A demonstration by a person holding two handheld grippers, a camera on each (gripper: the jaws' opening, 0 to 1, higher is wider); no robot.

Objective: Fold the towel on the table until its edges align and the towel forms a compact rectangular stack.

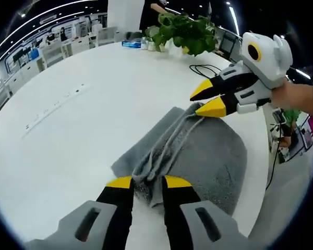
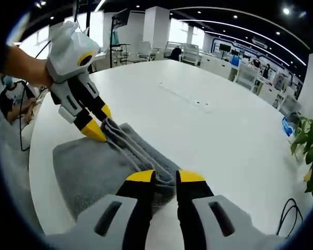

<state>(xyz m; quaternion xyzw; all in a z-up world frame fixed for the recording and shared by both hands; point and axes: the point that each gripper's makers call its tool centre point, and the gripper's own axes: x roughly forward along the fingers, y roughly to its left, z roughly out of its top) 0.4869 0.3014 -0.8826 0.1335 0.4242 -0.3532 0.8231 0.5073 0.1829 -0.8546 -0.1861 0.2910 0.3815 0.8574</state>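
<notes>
Both my left gripper (image 1: 147,182) and right gripper (image 2: 165,175) pinch opposite ends of the grey towel's (image 1: 208,156) bunched edge on the white table (image 1: 83,120), so I should carry both across level, keeping that edge taut and straight.

In the left gripper view, the left gripper (image 1: 147,183) covers the near corner of the grey terry towel (image 1: 208,156), hiding whether fabric sits between its jaws. At the right edge, the hand (image 1: 297,99) holding the right gripper (image 1: 206,99) is cut off. In the right gripper view, the towel's (image 2: 88,166) bottom edge is hidden behind the gripper body.
</notes>
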